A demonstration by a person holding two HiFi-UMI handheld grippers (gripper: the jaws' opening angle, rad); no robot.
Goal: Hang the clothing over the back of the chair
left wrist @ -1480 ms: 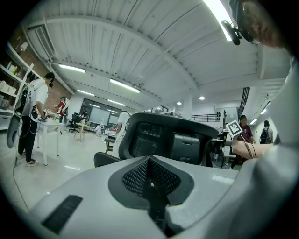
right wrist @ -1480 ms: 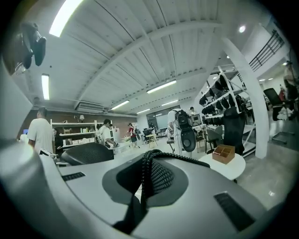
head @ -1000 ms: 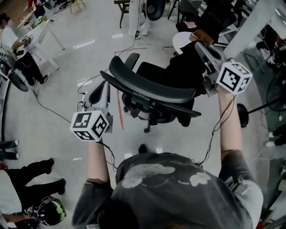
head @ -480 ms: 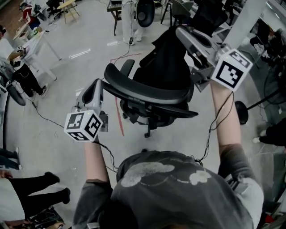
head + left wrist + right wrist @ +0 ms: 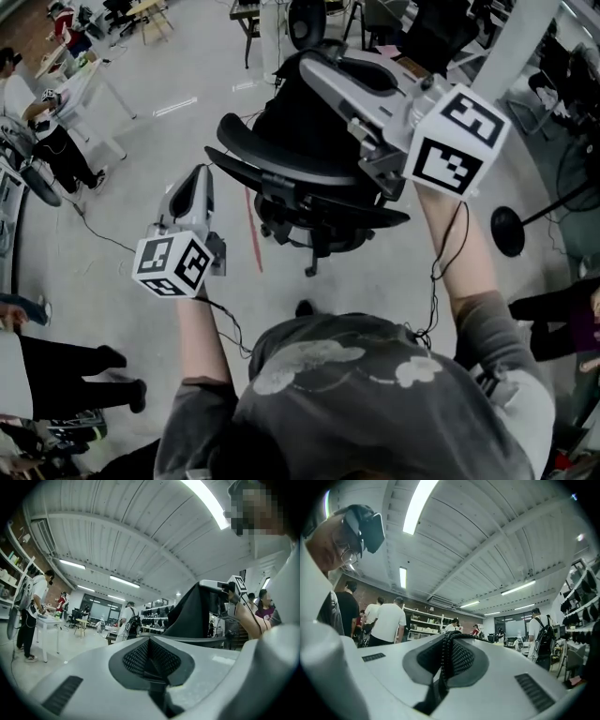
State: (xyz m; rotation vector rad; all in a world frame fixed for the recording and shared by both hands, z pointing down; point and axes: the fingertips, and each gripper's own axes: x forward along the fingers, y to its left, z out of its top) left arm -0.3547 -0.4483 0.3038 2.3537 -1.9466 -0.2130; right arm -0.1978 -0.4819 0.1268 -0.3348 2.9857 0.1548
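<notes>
Lab floor, mid-lift: the black clothing [image 5: 292,120] hangs from the tip of the right claw [image 5: 309,64], held high above the office chair [image 5: 281,192]. It is bunched on the seat side of the backrest rather than laid over it. A second ago the same garment was slumped low over the seat, with that claw out at the chair's right. Since then the arm has swept up and across, and the cloth has come up with it.

The right claw's jaws are pressed together [image 5: 447,641], pinching the fabric. From the other side, the clothing [image 5: 190,613] shows as a dark sheet falling from that grip. Its lower edge drops behind the backrest rim, so I cannot tell whether it has cleared the seat.

The left claw [image 5: 192,178] waits beside the backrest's left end, close to it but not touching. Its jaws are closed on nothing [image 5: 150,641], and it has only edged upward in that second.

The lift seems to be the turning point: the garment now looks high enough to be carried over the top rail. The drape itself is not yet made, and the left claw may be needed to spread the cloth so it does not slide off. Other people work at benches in the background.
</notes>
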